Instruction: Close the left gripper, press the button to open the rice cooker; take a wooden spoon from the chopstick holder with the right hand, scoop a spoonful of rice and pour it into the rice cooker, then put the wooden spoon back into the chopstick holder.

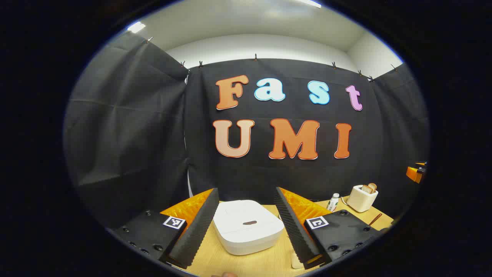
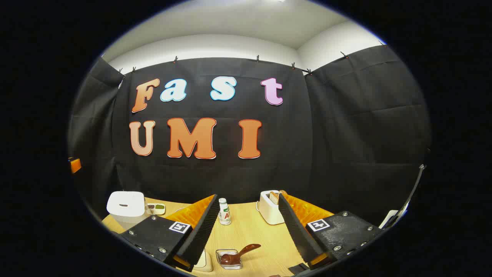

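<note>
1. Left gripper (image 1: pixel 246 227): jaws stand wide apart and empty, framing the closed white rice cooker (image 1: pixel 248 226) on the worktop (image 1: pixel 246 261).
2. Judged first step: bring these jaws together, then press down squarely on the dark lid button (image 1: pixel 250 222).
3. Right gripper (image 2: pixel 246 231): jaws also wide apart, empty.
4. Between them, a brown spoon (image 2: pixel 238 254) rests in a small clear dish (image 2: pixel 228 259).
5. Farther off stand a bottle (image 2: pixel 224 211) and a toaster (image 2: pixel 269 207).

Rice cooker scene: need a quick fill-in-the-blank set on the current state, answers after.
1. The rice cooker lid is ____.
2. The left gripper jaws stand ____.
3. The wooden spoon rests in a small ____ dish.
4. The toaster holds a slice of ____.

Answers: closed; open; glass; bread
</note>
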Demonstrator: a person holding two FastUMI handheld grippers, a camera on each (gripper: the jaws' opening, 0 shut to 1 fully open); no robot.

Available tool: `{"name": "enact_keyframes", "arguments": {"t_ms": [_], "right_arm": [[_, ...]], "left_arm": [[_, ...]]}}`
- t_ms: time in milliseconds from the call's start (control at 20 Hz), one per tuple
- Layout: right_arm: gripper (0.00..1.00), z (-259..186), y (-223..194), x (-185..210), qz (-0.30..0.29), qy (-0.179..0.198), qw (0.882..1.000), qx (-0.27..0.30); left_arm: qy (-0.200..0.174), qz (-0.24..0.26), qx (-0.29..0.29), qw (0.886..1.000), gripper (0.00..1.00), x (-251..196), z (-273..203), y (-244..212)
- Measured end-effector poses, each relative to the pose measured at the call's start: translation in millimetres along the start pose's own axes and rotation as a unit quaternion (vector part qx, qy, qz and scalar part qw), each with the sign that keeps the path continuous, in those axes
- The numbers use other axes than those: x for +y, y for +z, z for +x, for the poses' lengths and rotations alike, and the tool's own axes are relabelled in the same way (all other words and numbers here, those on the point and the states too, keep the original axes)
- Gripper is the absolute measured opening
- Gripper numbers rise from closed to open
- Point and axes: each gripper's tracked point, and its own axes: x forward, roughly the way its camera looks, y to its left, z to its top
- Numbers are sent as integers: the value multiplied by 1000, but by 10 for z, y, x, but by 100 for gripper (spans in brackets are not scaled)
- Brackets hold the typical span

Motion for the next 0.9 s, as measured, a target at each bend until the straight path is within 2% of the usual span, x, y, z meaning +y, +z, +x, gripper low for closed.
{"name": "enact_keyframes", "arguments": {"t_ms": [50,100,900], "right_arm": [[95,4,-19,-12,-1,0,1000,1],[95,3,-28,-19,-3,-1,1000,2],[95,2,-59,-86,-5,-2,1000,8]], "left_arm": [[2,2,-1,1000,98,-1,1,11],[3,3,-1,1000,98,18,-5,13],[4,-1,4,1000,98,-31,-46,40]]}}
